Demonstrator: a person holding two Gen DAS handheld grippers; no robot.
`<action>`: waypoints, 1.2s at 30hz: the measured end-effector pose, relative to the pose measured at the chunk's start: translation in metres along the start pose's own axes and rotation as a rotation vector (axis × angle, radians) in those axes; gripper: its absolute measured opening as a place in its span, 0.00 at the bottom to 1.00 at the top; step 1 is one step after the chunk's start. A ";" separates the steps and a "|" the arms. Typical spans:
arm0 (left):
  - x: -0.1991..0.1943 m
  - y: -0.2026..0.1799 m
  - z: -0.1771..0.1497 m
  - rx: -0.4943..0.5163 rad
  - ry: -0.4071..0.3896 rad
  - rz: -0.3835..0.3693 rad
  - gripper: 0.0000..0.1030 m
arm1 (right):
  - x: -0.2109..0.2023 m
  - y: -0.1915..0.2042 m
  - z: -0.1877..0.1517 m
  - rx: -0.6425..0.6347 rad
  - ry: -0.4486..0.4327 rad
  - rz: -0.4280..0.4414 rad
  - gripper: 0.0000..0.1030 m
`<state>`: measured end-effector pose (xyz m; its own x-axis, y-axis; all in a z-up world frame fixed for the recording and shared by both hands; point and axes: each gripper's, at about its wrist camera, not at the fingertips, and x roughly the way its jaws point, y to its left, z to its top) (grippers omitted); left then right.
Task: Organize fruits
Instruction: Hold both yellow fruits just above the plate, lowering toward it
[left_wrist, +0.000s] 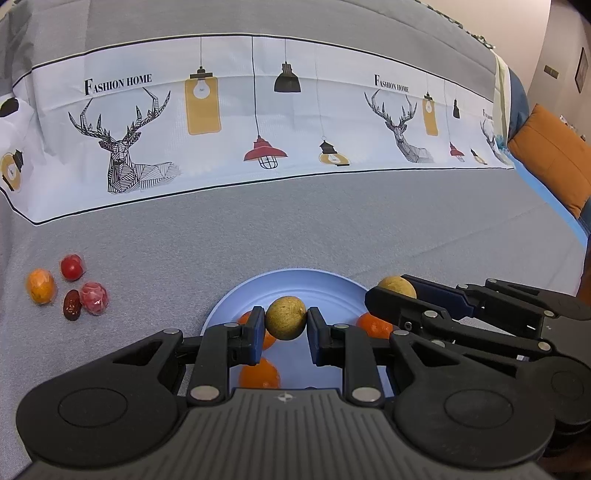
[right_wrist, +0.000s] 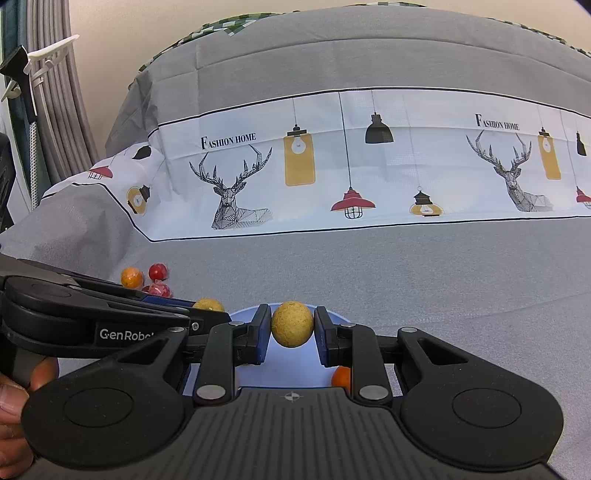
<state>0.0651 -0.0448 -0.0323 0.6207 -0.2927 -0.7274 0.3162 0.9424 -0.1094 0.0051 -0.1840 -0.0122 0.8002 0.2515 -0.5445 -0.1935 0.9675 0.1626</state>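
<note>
My left gripper (left_wrist: 286, 325) is shut on a tan round fruit (left_wrist: 286, 318) and hovers over a light blue plate (left_wrist: 295, 284). Several orange fruits lie in the plate, one (left_wrist: 258, 373) right under my jaws and another (left_wrist: 375, 325) at its right side. My right gripper (right_wrist: 292, 326) is shut on a second tan round fruit (right_wrist: 292, 324) above the same plate (right_wrist: 291, 369). In the left wrist view the right gripper comes in from the right with its tan fruit (left_wrist: 397, 286) over the plate's rim.
A small group of fruits lies on the grey cloth to the left: an orange one (left_wrist: 40, 286), a red one (left_wrist: 71, 266), a pink wrapped one (left_wrist: 95, 297) and a dark date (left_wrist: 72, 304). An orange cushion (left_wrist: 554, 158) sits far right. A hand (right_wrist: 14, 406) shows bottom left.
</note>
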 end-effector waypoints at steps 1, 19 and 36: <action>0.000 0.000 0.000 0.001 0.000 0.000 0.26 | 0.000 0.000 0.000 0.000 0.000 0.000 0.26; 0.000 -0.001 0.001 0.000 0.000 0.000 0.26 | 0.001 0.001 0.000 -0.010 0.007 0.003 0.26; 0.001 -0.001 -0.001 -0.003 0.009 -0.006 0.26 | 0.001 0.001 0.000 -0.007 0.006 0.001 0.26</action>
<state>0.0647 -0.0464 -0.0339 0.6124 -0.2972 -0.7325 0.3182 0.9409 -0.1158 0.0056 -0.1830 -0.0123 0.7965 0.2530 -0.5492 -0.1986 0.9673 0.1575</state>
